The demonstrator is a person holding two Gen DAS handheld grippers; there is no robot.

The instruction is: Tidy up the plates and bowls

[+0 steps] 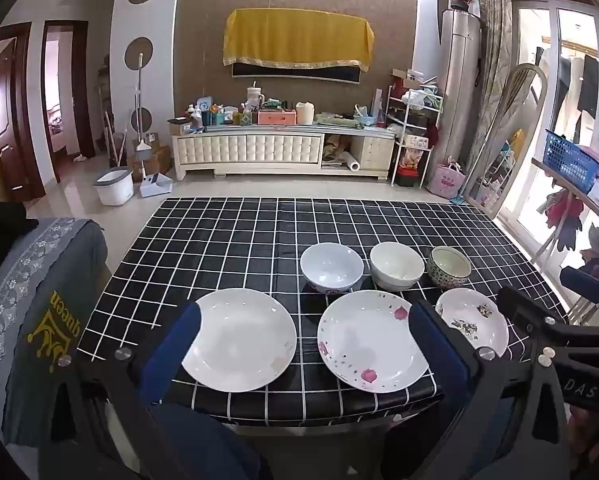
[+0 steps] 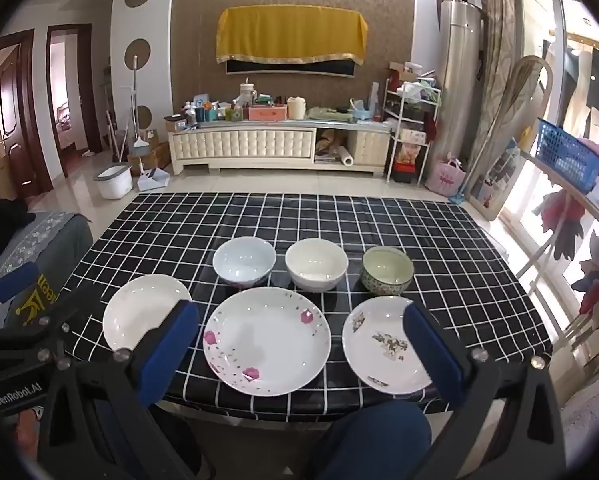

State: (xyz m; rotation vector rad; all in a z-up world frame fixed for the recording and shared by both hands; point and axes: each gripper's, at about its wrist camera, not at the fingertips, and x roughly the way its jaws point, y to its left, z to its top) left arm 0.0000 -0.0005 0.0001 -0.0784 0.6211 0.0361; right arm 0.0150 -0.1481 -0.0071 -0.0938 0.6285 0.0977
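Both the left hand-held gripper and the right hand-held gripper hang released and empty at the bottom of the frame over the checkered counter, where three plates lie in a row below three bowls at mid-frame.

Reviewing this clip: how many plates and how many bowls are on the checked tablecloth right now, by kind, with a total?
Plates: 3, namely plain white plate, pink-flower plate, small dark-patterned plate
Bowls: 3, namely white bowl, cream bowl, green patterned bowl
Total: 6, none stacked. Both tools, left tool and right tool, are open and hold nothing.
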